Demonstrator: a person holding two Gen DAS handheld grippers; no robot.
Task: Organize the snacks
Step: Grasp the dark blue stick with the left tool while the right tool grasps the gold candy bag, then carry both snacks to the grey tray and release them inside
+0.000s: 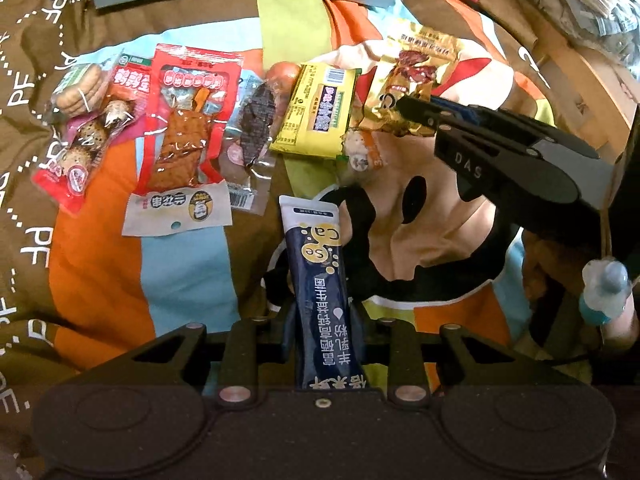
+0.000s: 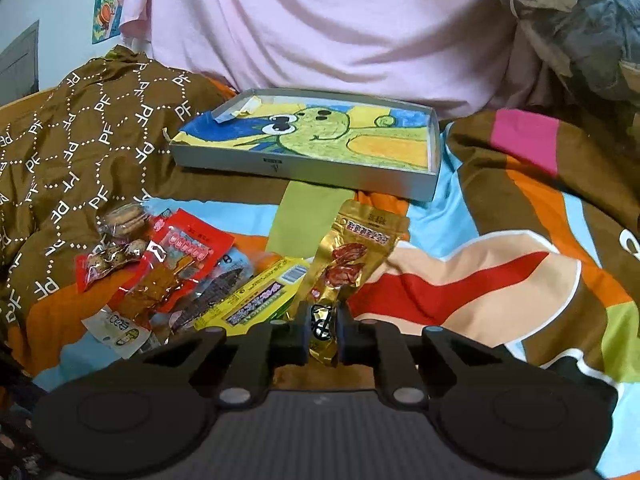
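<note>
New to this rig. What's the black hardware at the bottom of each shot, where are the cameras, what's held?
No robot: a person holds a hand-held gripper in each hand, with a fisheye camera on each looking along its fingers. The left hand-held gripper clamps a dark blue stick sachet. The right hand-held gripper is shut on a gold snack pouch. Other snack packets lie on a patterned blanket. Behind sits a shallow grey box lined with a cartoon drawing.

Bed covered by a brown quilt (image 2: 80, 136) with bright cartoon patches, pink sheet (image 2: 320, 24) draped behind, pale wall (image 2: 52, 4) at left with a small sticker (image 2: 106, 16), crumpled grey bedding (image 2: 580, 32) at right
</note>
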